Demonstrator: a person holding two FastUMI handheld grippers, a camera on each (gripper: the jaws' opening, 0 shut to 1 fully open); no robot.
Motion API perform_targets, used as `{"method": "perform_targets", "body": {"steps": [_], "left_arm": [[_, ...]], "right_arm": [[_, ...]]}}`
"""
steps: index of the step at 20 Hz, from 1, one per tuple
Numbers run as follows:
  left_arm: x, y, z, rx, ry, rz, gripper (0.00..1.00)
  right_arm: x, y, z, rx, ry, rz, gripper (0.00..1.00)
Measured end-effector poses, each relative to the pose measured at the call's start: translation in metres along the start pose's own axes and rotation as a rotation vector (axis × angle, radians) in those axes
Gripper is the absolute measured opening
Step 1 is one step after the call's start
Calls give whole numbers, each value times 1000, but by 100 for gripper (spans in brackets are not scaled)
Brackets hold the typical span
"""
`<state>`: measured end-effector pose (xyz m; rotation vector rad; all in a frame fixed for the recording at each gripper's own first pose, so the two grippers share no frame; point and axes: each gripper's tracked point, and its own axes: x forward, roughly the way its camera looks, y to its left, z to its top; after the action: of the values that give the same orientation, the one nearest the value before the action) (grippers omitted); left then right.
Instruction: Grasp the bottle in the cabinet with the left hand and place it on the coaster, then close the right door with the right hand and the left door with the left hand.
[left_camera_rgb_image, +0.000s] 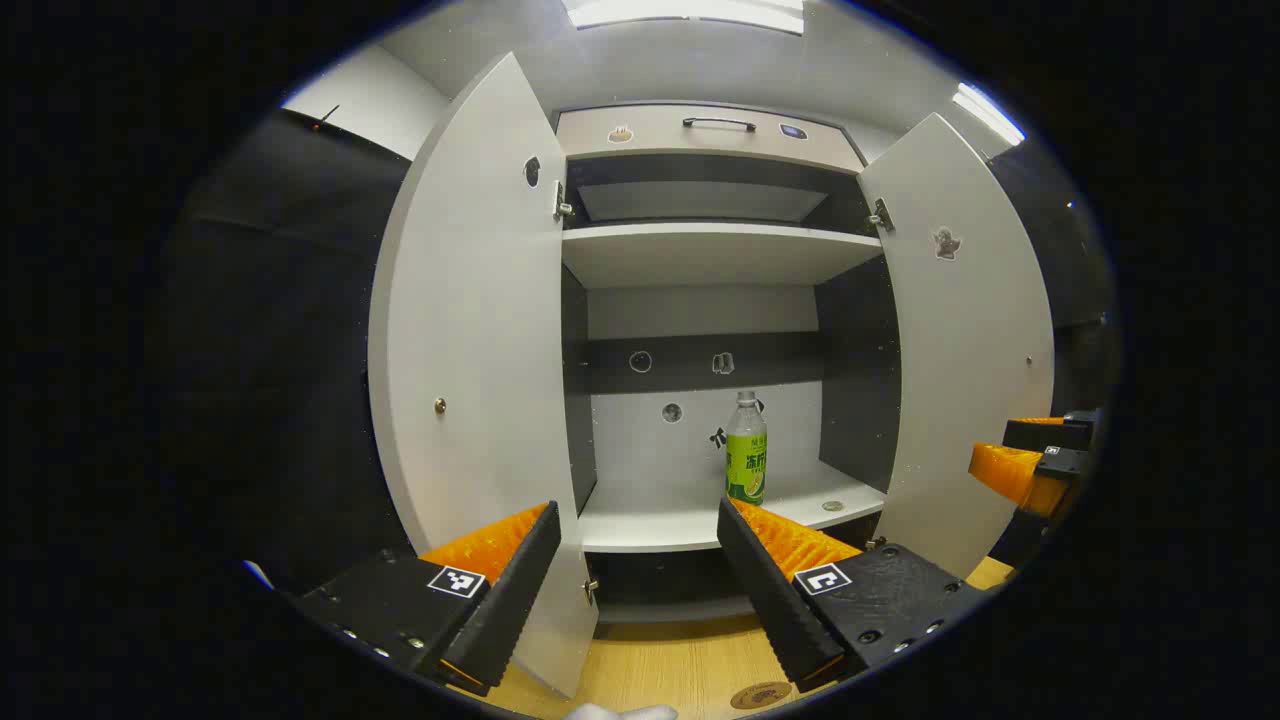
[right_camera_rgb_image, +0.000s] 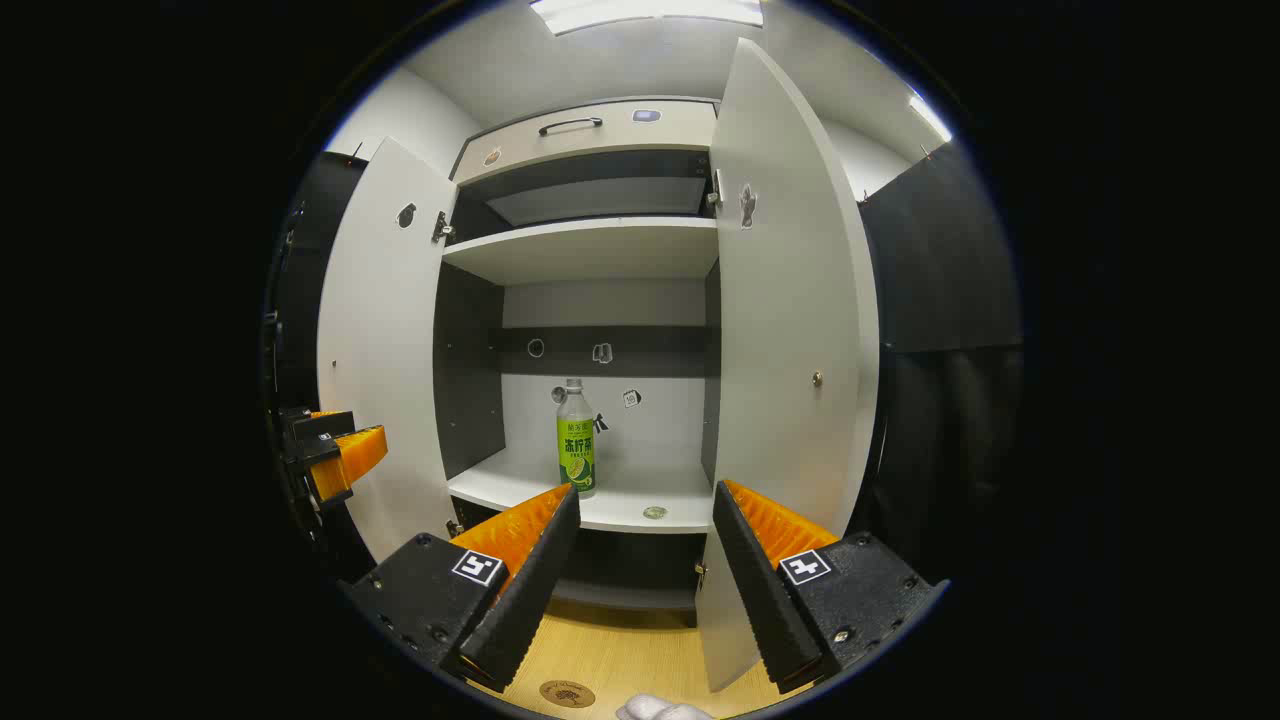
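So far nothing is done: the bottle (left_camera_rgb_image: 746, 448) stands upright on the lower shelf (left_camera_rgb_image: 640, 520) of the cabinet (left_camera_rgb_image: 700, 130), at about five o'clock from the left gripper view's centre, and both the left door (left_camera_rgb_image: 470, 340) and right door (left_camera_rgb_image: 965, 340) hang wide. The left gripper (left_camera_rgb_image: 640, 580) is spread and empty, well short of the bottle; the right gripper (right_camera_rgb_image: 645, 580) is likewise spread and empty. The coaster (left_camera_rgb_image: 760, 694) lies bare on the table (left_camera_rgb_image: 660, 665) at six o'clock. Grasping, placing and both closings remain.

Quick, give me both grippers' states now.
Left gripper: open, holding nothing, short of the bottle.
Right gripper: open, holding nothing.
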<state>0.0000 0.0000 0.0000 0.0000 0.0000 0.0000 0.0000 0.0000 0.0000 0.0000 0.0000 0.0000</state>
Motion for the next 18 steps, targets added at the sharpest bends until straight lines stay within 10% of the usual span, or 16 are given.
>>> {"method": "perform_targets", "body": {"steps": [18], "left_arm": [[7, -1, 1, -7, -21, -6, 96]], "right_arm": [[-6, 4, 11, -8, -14, 4, 83]]}}
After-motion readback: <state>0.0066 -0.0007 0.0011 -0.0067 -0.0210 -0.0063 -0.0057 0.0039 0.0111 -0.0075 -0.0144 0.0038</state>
